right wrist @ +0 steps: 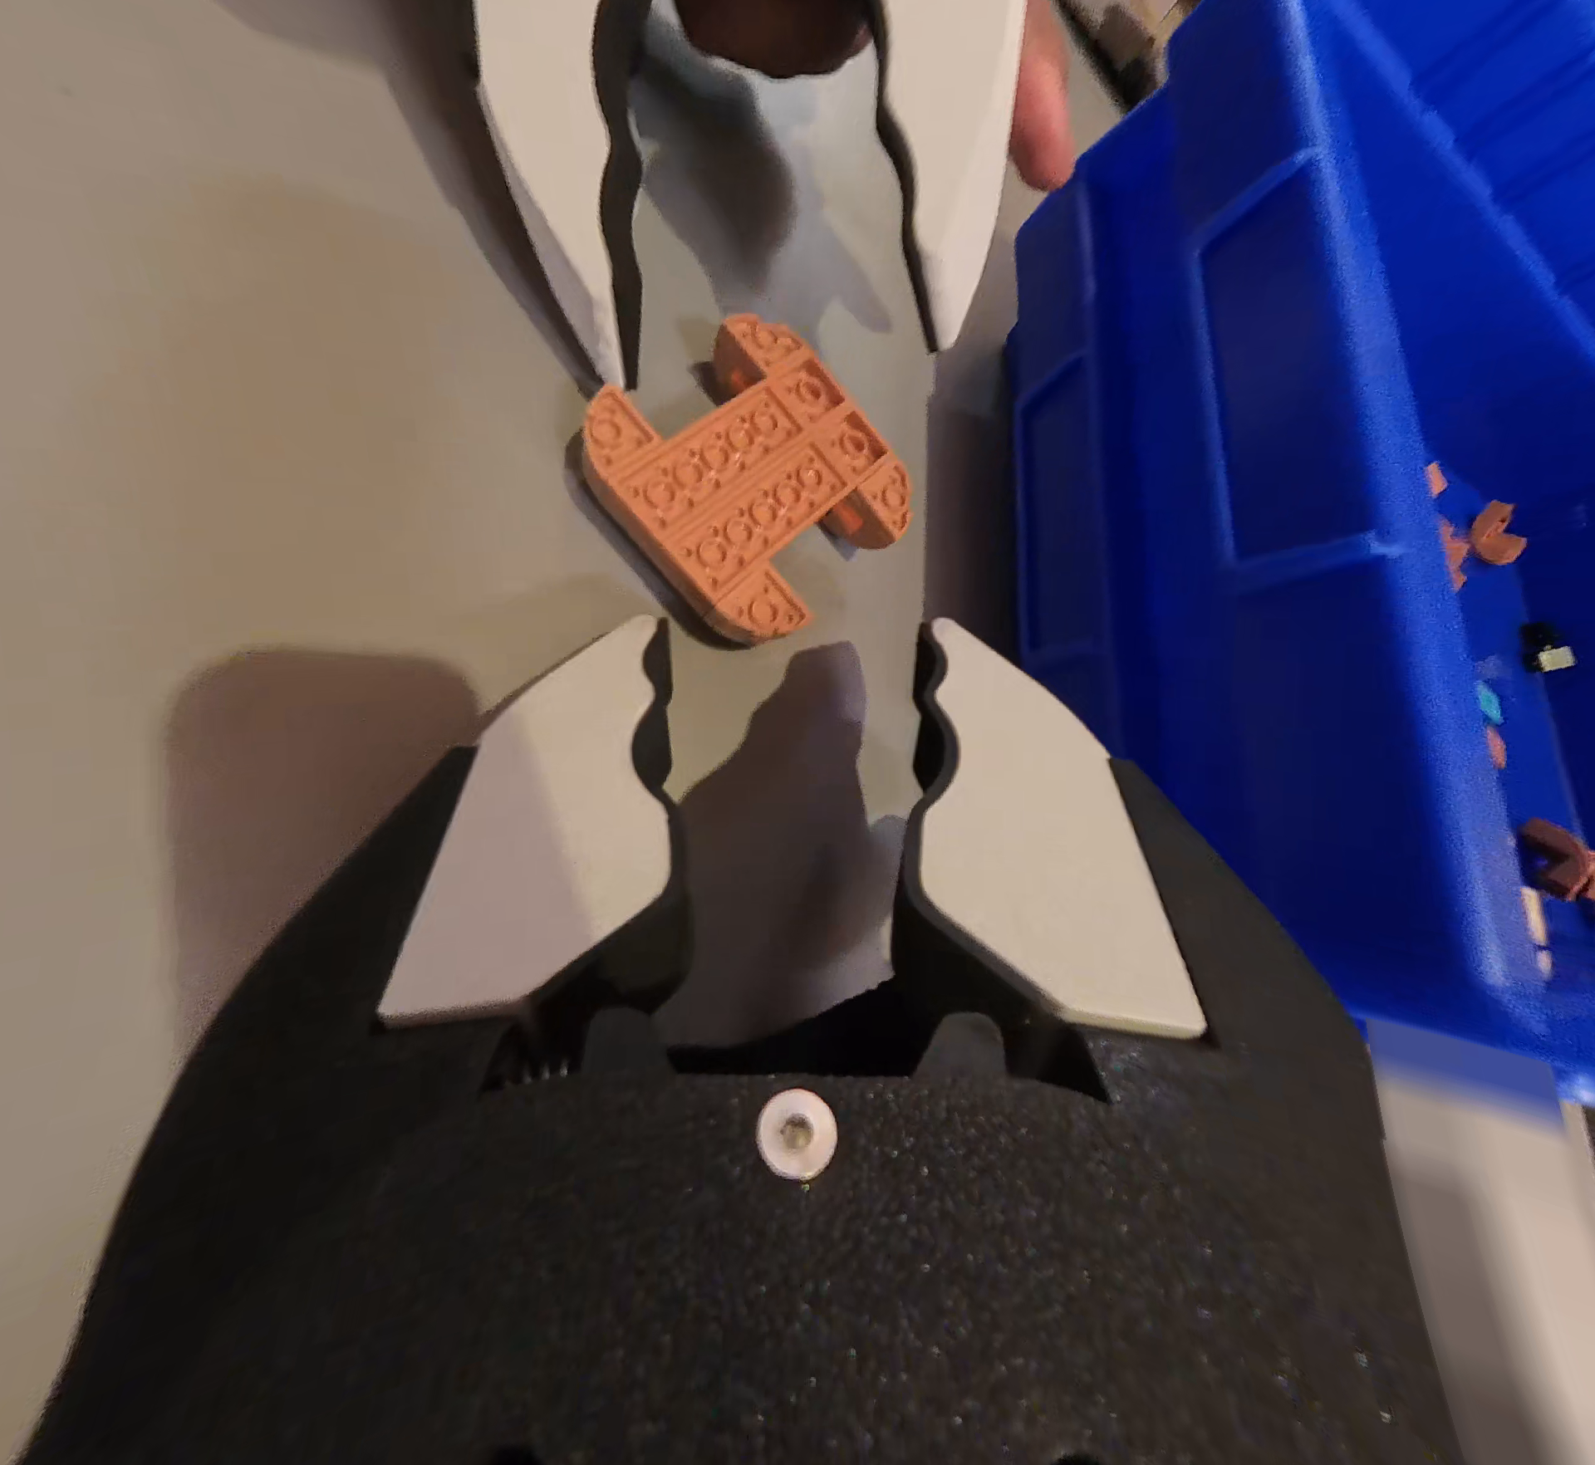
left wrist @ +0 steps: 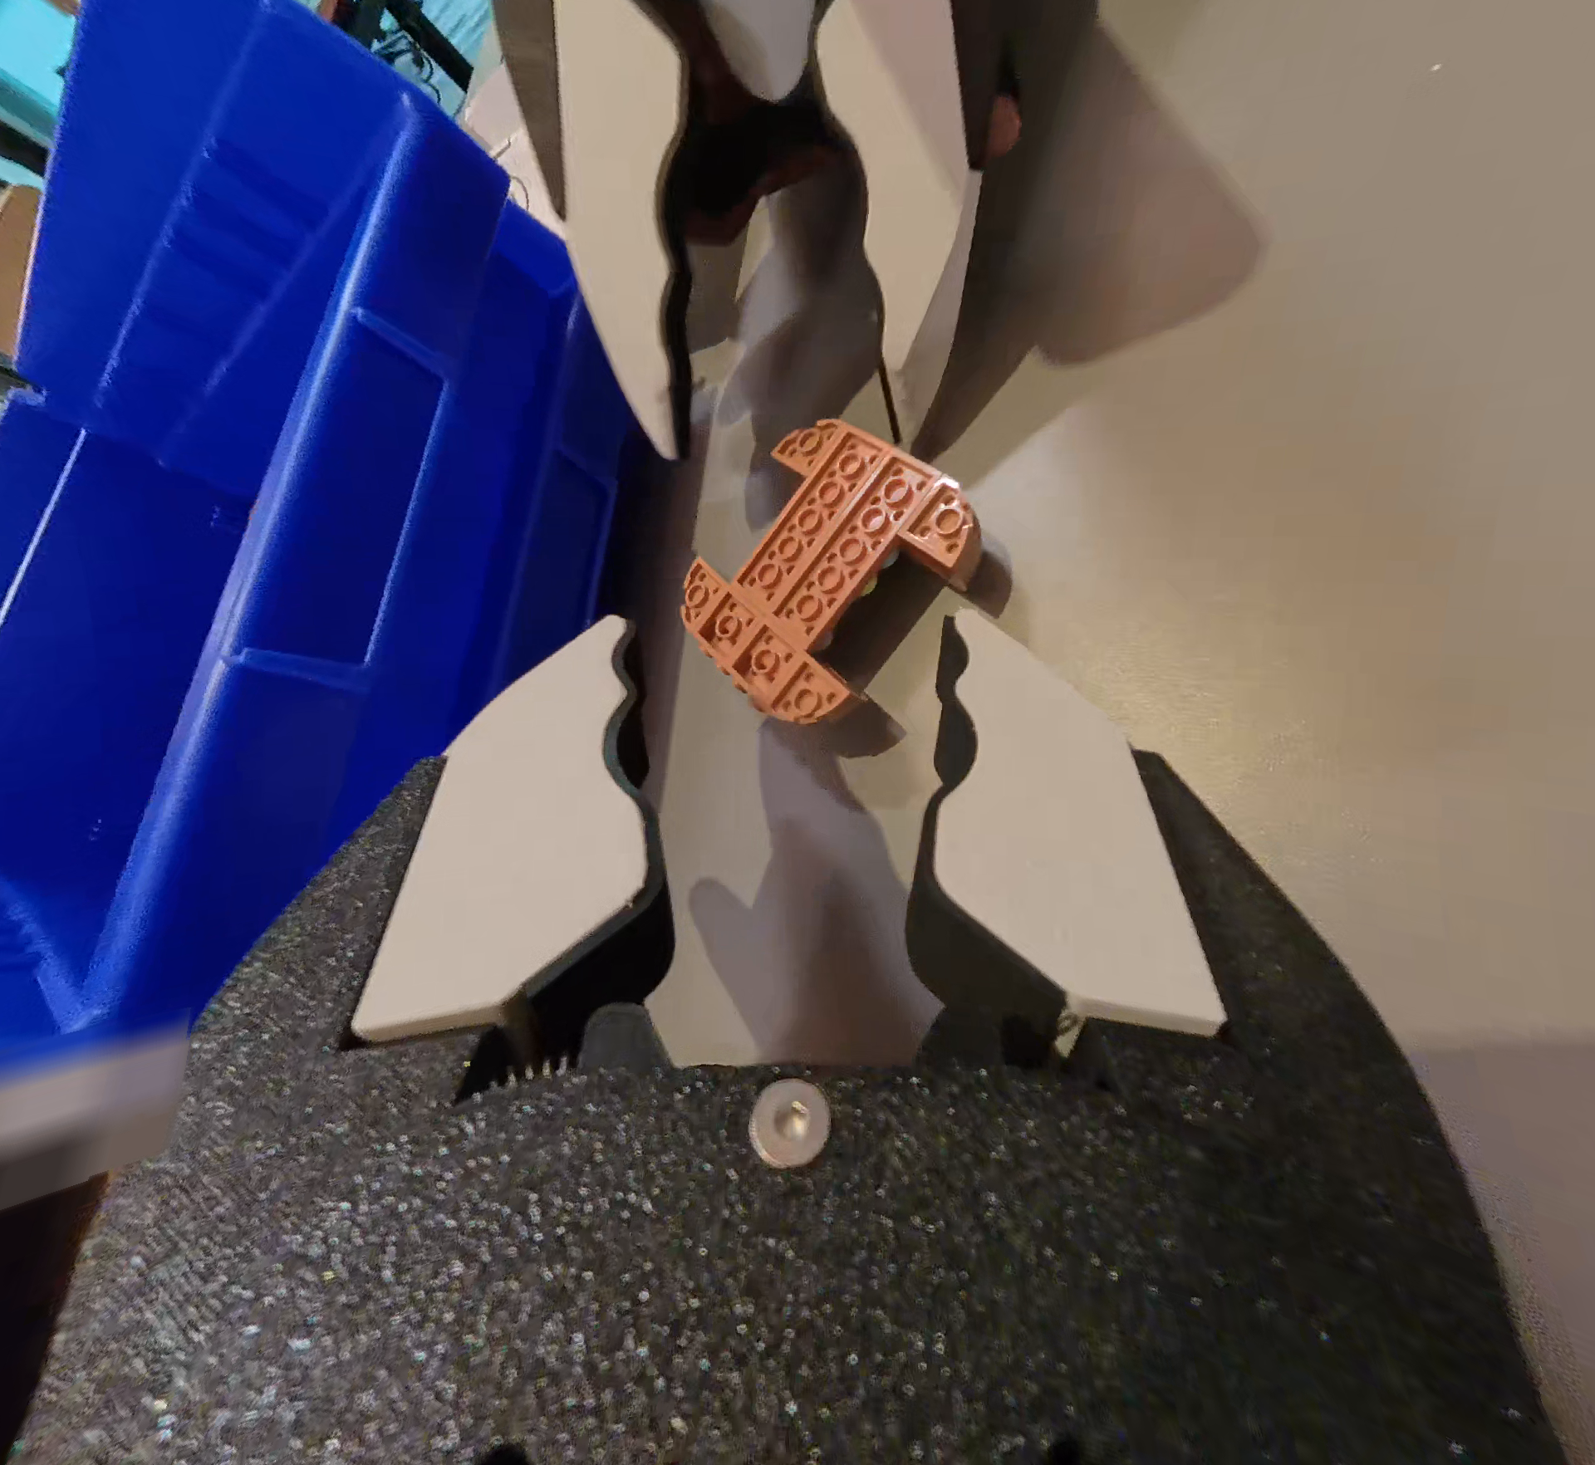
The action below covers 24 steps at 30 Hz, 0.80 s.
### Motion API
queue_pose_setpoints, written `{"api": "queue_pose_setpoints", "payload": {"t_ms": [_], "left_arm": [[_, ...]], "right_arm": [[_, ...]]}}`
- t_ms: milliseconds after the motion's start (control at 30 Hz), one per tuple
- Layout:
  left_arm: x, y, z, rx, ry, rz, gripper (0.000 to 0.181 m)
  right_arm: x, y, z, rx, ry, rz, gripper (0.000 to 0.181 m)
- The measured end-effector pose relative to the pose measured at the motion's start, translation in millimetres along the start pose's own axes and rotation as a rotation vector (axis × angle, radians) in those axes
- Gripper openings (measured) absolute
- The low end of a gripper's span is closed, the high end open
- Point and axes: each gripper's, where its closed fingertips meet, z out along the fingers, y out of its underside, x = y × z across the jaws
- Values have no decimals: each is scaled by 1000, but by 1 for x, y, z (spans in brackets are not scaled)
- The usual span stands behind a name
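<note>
An orange-brown flat brick assembly [left wrist: 829,569] lies underside up on the pale table [left wrist: 1295,561], one end slightly raised. My left gripper [left wrist: 790,625] is open, with the assembly just past its tips; its right fingertip [left wrist: 958,630] is at the assembly's corner. My right gripper [left wrist: 798,444] comes from the opposite side, open and empty. In the right wrist view the assembly [right wrist: 742,483] lies just past the open right gripper [right wrist: 794,625]. The left gripper [right wrist: 777,362] faces it, one fingertip [right wrist: 617,371] at the assembly's corner. Neither grips it.
A blue plastic bin [left wrist: 259,474] stands right beside both grippers, on the left in the left wrist view. It is on the right in the right wrist view [right wrist: 1295,388] and holds several small brown bricks [right wrist: 1493,535]. A person's finger [right wrist: 1044,112] shows behind the left gripper. The grippers' ends are close to 6 cm from one another.
</note>
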Motion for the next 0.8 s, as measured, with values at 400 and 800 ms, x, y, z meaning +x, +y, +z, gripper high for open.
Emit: {"api": "queue_pose_setpoints", "payload": {"t_ms": [400, 800], "left_arm": [[2, 1, -3, -1, -13, 114, 63], [6, 6, -8, -20, -9, 280, 55]], "right_arm": [[-5, -11, 13, -16, 11, -101, 26], [-12, -19, 10, 39, -63, -19, 17]]}}
